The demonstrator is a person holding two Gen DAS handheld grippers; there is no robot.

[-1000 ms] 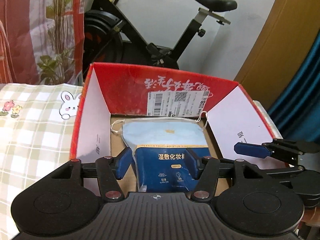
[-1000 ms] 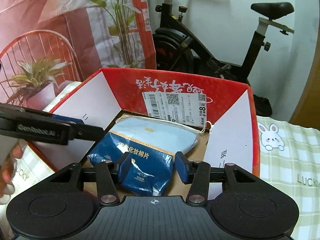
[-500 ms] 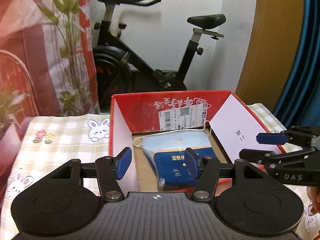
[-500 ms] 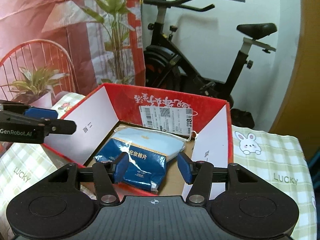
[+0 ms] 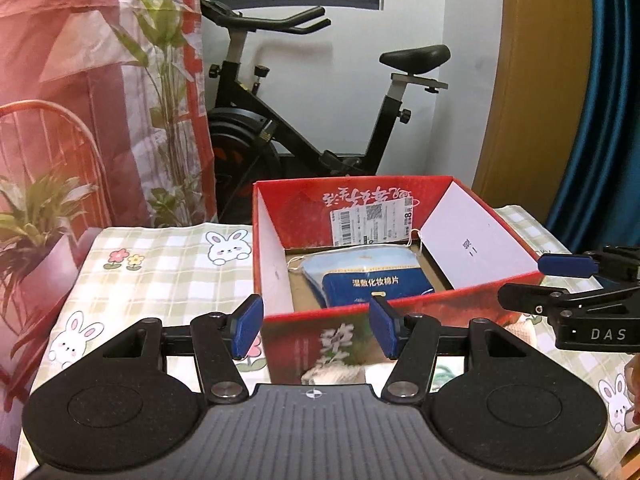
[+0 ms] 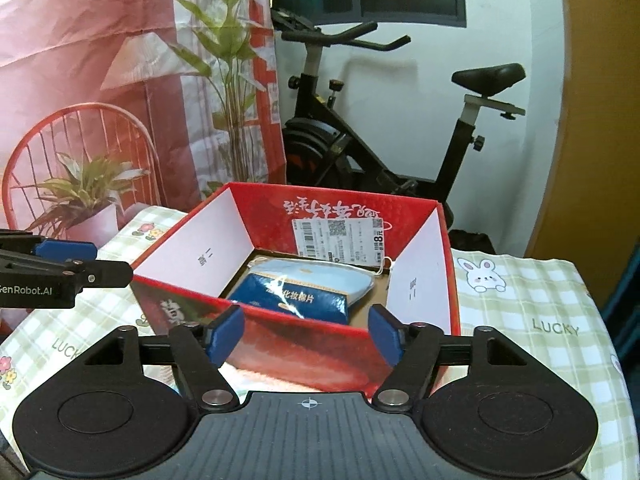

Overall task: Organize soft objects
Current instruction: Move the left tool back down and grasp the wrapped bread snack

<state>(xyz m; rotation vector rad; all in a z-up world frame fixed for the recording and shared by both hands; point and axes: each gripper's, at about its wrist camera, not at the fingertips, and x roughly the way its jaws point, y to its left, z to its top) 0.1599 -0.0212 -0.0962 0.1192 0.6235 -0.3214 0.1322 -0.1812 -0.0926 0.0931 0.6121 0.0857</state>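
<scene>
A red cardboard box (image 5: 400, 200) with white side flaps stands open on the checked tablecloth; it also shows in the right wrist view (image 6: 340, 212). Inside lie a dark blue cotton-pad pack (image 5: 376, 284) (image 6: 292, 300) on top of a light blue face-mask pack (image 5: 360, 258) (image 6: 320, 274). My left gripper (image 5: 316, 330) is open and empty, just in front of the box's near wall. My right gripper (image 6: 306, 334) is open and empty, also in front of the near wall. Each gripper shows at the edge of the other's view.
The table carries a green checked cloth with rabbits (image 5: 168, 264) (image 6: 532, 312). A black exercise bike (image 5: 304, 136) stands behind the table. A potted plant (image 6: 84, 200) and a red printed backdrop are at the left. A blue curtain (image 5: 608, 120) hangs at the right.
Both grippers have pulled back out of the box and away from it. The blue pack, earlier between the left gripper's fingers, now lies in the box.
</scene>
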